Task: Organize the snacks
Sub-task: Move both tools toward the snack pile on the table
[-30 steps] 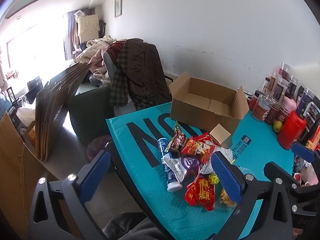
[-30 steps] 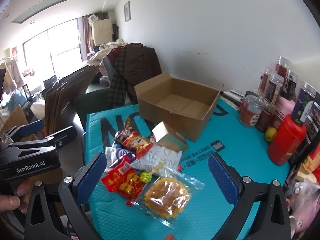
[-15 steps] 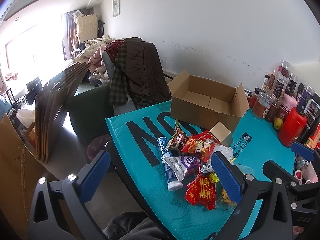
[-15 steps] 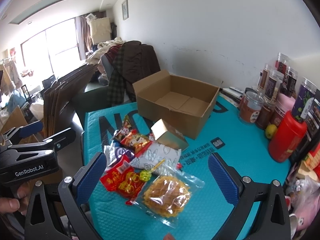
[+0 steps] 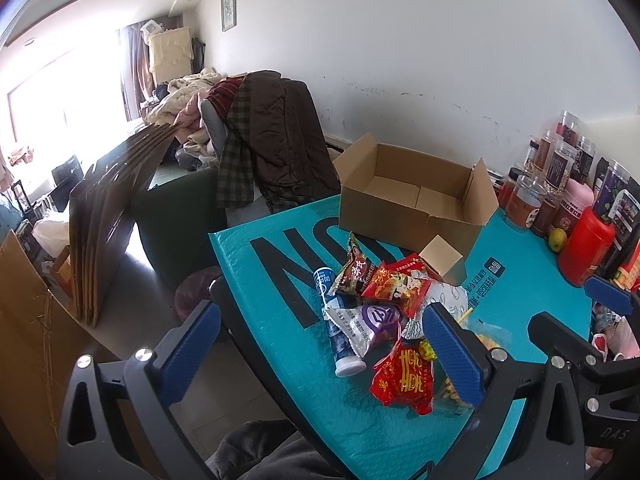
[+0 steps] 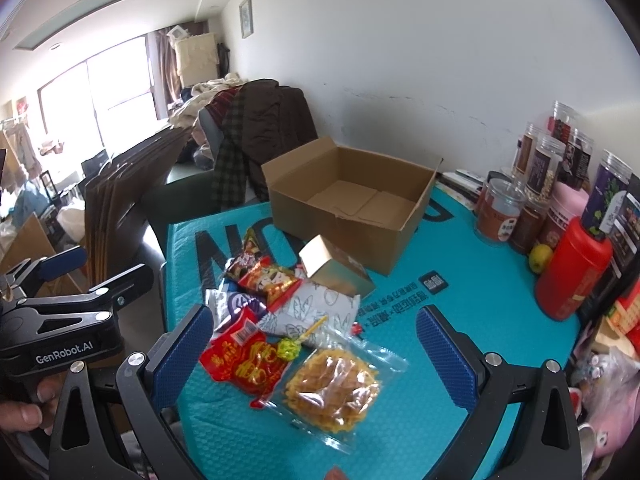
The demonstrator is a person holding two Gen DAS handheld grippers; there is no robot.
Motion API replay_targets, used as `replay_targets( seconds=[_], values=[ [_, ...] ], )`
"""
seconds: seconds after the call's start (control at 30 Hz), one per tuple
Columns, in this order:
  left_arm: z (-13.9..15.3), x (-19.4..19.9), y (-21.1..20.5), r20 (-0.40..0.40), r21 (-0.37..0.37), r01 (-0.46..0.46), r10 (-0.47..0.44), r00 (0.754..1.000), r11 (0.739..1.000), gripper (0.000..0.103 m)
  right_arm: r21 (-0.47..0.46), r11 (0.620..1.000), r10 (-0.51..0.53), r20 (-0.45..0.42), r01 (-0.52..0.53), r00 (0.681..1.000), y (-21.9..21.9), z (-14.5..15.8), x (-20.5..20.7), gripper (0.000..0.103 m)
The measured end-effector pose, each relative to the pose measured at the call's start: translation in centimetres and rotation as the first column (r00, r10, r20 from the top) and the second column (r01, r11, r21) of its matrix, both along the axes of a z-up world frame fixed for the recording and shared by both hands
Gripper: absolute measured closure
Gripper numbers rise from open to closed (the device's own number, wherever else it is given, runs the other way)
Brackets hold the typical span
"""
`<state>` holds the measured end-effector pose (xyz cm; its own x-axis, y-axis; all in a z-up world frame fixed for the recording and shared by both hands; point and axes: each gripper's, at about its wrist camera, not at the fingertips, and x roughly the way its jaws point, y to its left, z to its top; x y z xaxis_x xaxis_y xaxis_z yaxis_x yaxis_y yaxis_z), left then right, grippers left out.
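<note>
Both grippers hang wide open over the near edge of the teal mat, nothing held. The snack pile sits heaped just in front of the empty cardboard box, probably staged so each packet goes straight in. Right gripper frames the clear cracker bag; left gripper is lined up beside it.

the left gripper, seen from the right wrist view, carries a white "genrobot.ai" mark on its black body. the right gripper, at the lower right corner of the left wrist view, shows the letters "das" on its black body. the teal mat over the tabletop bears large black letters, of which an "n" reads clearly, plus smaller black lines too small to read. the red snack packet has gold characters that stay unclear.
</note>
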<state>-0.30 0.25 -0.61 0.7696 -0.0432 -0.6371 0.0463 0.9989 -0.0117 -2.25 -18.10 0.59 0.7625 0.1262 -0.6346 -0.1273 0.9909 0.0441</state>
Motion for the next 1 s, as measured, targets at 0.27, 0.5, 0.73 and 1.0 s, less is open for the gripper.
replay_targets(
  seconds=[0.27, 0.5, 0.73, 1.0],
  values=[
    [-0.3, 0.3, 0.3, -0.013, 0.002, 0.017, -0.017, 1.0, 1.0, 0.0, -0.009, 1.0, -0.005, -0.001, 0.005, 1.0, 0.4, -0.2, 0.1, 0.0],
    [-0.3, 0.7, 0.4, -0.013, 0.002, 0.034, -0.034, 0.999, 0.999, 0.0, 0.011, 0.999, -0.042, -0.015, 0.042, 0.999, 0.3, -0.6, 0.4, 0.0],
    [-1.0, 1.3, 0.7, -0.03, -0.006, 0.067, -0.067, 0.997, 0.998, 0.0, 0.016, 0.996, -0.087, -0.042, 0.087, 0.995, 0.4, -1.4, 0.4, 0.0],
    [-1.8, 1.6, 1.1, -0.025, -0.008, 0.12, -0.12, 0.992, 0.993, 0.0, 0.031, 0.988, -0.152, -0.061, 0.154, 0.986, 0.5, -2.8, 0.0, 0.0]
  ],
)
